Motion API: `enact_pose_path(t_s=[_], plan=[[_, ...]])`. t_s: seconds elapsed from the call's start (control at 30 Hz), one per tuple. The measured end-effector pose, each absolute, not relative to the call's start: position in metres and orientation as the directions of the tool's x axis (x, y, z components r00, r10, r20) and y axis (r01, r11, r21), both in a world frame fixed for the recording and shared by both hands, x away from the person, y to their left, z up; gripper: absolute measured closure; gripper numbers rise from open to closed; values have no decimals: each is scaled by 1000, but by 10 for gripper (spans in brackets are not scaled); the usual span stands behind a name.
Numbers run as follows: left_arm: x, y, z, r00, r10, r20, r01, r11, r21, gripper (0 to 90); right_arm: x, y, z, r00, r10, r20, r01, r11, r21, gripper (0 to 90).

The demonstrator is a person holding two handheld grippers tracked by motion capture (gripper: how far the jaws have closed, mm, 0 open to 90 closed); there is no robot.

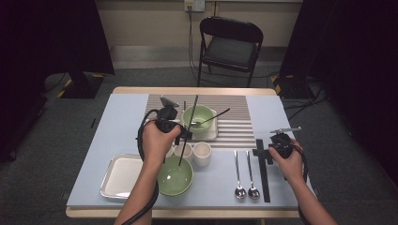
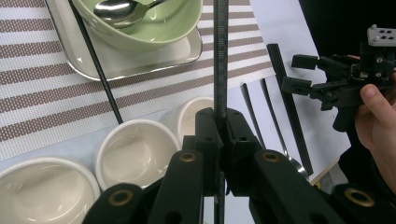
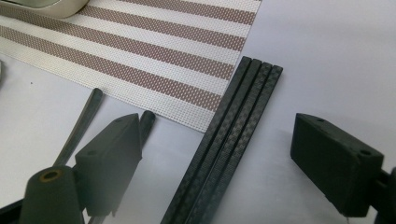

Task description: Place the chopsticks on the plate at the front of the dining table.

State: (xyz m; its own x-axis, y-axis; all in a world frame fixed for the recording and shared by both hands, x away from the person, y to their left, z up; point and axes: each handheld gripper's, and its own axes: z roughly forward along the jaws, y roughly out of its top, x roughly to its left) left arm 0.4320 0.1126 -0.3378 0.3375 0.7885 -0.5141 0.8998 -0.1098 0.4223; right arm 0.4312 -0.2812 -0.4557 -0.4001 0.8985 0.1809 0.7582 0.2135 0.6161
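My left gripper (image 1: 184, 135) hangs over the white cups, shut on one black chopstick (image 1: 187, 131) that stands steeply, its lower end over the near green bowl (image 1: 174, 177). The left gripper view has that chopstick (image 2: 220, 70) pinched between the closed jaws. A second green bowl (image 1: 199, 116) sits in a small tray on the striped mat, with a spoon (image 2: 121, 8) and another chopstick (image 2: 98, 65) resting in it. My right gripper (image 1: 264, 154) is open, low over a bundle of black chopsticks (image 3: 229, 140) that lies between its jaws, untouched.
Small white cups (image 2: 135, 151) stand between the two bowls. Two spoons (image 1: 245, 174) lie left of the chopstick bundle (image 1: 264, 176). An empty metal tray (image 1: 117, 180) sits at the front left. A folding chair (image 1: 230, 47) stands beyond the table.
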Motion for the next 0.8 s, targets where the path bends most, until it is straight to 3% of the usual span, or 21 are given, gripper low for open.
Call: enact_pose_path(t_s=[0.8], plan=[[433, 129, -337, 297, 795, -528, 909, -67, 411, 860, 417, -274, -469, -455, 890, 32, 678, 322, 661, 154]])
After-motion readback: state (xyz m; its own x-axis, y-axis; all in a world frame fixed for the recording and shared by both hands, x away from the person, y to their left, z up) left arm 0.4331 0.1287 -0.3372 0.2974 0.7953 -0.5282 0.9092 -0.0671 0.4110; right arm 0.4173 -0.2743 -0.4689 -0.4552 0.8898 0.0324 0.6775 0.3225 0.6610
